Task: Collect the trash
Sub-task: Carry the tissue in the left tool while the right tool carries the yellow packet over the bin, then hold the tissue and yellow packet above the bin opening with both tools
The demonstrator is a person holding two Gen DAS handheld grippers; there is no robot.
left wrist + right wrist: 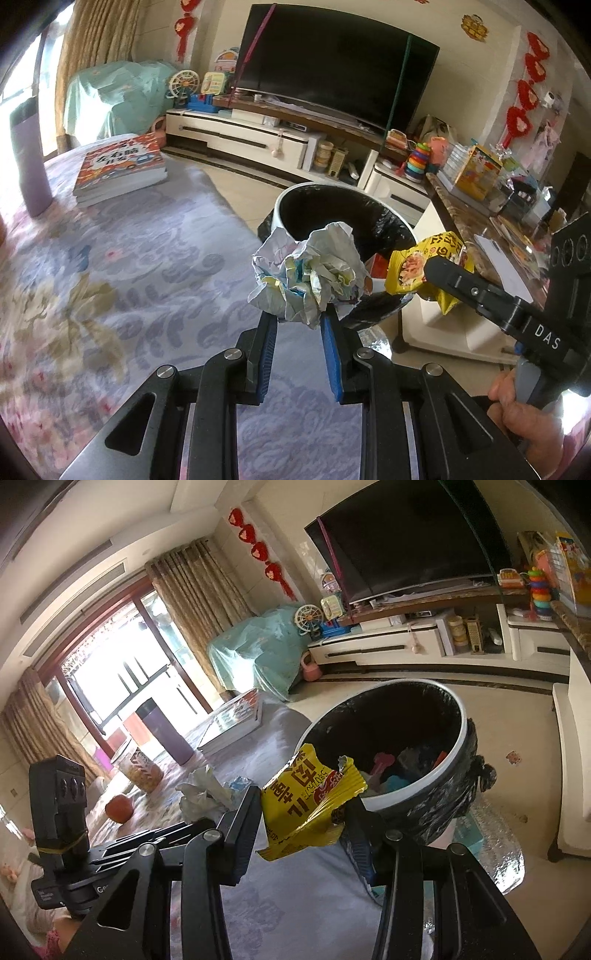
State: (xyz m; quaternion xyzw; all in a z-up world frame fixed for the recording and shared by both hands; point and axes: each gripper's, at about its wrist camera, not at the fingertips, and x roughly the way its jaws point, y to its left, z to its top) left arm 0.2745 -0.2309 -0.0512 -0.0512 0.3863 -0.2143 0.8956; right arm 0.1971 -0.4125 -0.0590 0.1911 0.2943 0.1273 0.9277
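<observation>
My left gripper point(300, 317) is shut on a crumpled ball of white paper point(314, 273), held above the flowered cloth near the table's edge. Just past it stands a round white trash bin with a black liner point(321, 214), trash lying at its bottom point(402, 771). My right gripper point(301, 801) is shut on a torn yellow snack wrapper point(310, 805) close to the bin's near rim. In the left wrist view that wrapper point(417, 269) and the right gripper point(424, 271) come in from the right. The paper ball point(203, 794) shows left of the wrapper in the right wrist view.
A thick book point(122, 168) and a purple tumbler point(31, 162) stand on the clothed table point(110, 295). A snack jar point(142, 768) and an orange fruit point(119, 808) lie further left. A cluttered side counter point(491, 206) is at right; TV stand point(258, 136) beyond the floor.
</observation>
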